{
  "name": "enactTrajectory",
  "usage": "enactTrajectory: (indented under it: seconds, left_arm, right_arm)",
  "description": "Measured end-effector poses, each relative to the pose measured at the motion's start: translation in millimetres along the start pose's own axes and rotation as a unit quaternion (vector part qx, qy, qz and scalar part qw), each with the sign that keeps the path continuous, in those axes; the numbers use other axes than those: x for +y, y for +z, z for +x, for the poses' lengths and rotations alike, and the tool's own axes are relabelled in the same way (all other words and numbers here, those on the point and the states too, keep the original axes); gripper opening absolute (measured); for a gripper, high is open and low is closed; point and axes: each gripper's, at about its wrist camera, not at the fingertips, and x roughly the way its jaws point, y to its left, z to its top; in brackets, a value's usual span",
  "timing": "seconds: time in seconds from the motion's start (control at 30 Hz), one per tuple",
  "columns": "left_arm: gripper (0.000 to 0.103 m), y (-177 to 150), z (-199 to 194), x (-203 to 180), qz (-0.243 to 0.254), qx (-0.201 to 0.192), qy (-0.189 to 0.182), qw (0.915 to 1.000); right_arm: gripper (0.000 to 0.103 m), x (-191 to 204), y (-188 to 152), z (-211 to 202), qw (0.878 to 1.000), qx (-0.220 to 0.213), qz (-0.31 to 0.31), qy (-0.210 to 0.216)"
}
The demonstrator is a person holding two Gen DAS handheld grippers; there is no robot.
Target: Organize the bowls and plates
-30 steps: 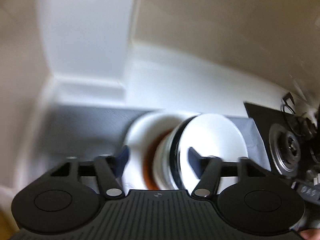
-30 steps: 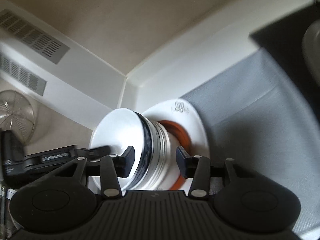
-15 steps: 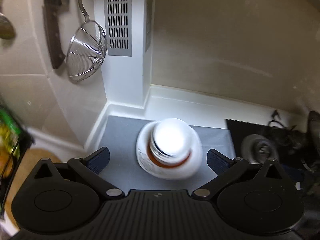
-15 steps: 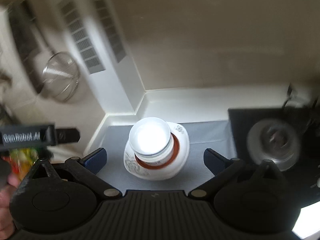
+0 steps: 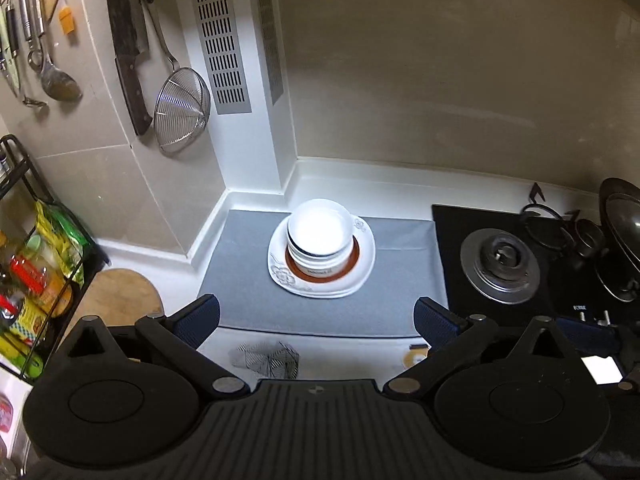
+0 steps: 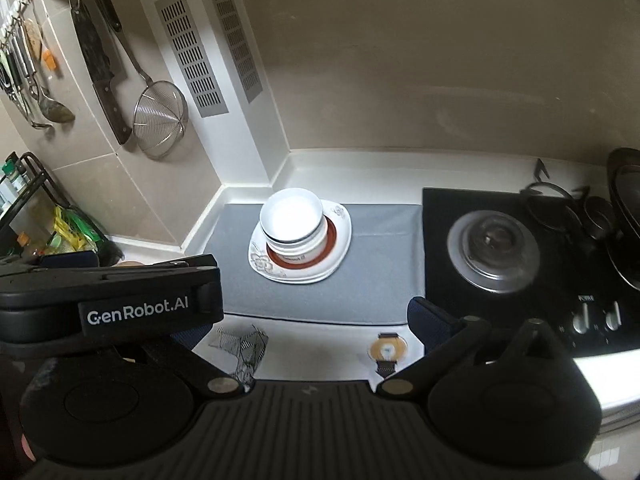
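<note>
A stack of white bowls [image 5: 319, 236] sits on a brown-rimmed plate on top of white flowered plates [image 5: 280, 274], all on a grey mat [image 5: 240, 280]. The same stack [image 6: 291, 226] shows in the right wrist view. My left gripper [image 5: 316, 318] is open and empty, held well back and above the stack. My right gripper [image 6: 312, 320] is open and empty, also held back. The left gripper's body [image 6: 108, 300] covers the right gripper's left finger in the right wrist view.
A gas stove [image 5: 500, 264] with a wok [image 5: 622, 236] stands right of the mat. A knife, strainer [image 5: 180, 112] and ladles hang on the left wall. A rack with packets [image 5: 36, 272] stands at the left. A watch [image 6: 388, 350] and a wire piece [image 6: 240, 344] lie on the front counter.
Both grippers opened, let go of the bowl stack, and pulled back and up away from it. The stack stays on the plates.
</note>
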Motion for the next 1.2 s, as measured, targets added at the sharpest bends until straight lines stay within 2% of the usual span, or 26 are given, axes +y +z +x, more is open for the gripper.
enactTrajectory:
  seconds: [0.4, 1.2]
  left_arm:
    - [0.103, -22, -24, -8, 0.004, 0.003, 0.010, 0.9999]
    - [0.103, -36, -39, -20, 0.014, 0.014, 0.024, 0.9995]
  right_arm:
    - [0.103, -8, -25, -28, 1.000, 0.003, 0.001, 0.009]
    - [0.103, -19, -41, -38, 1.000, 0.013, 0.011, 0.014]
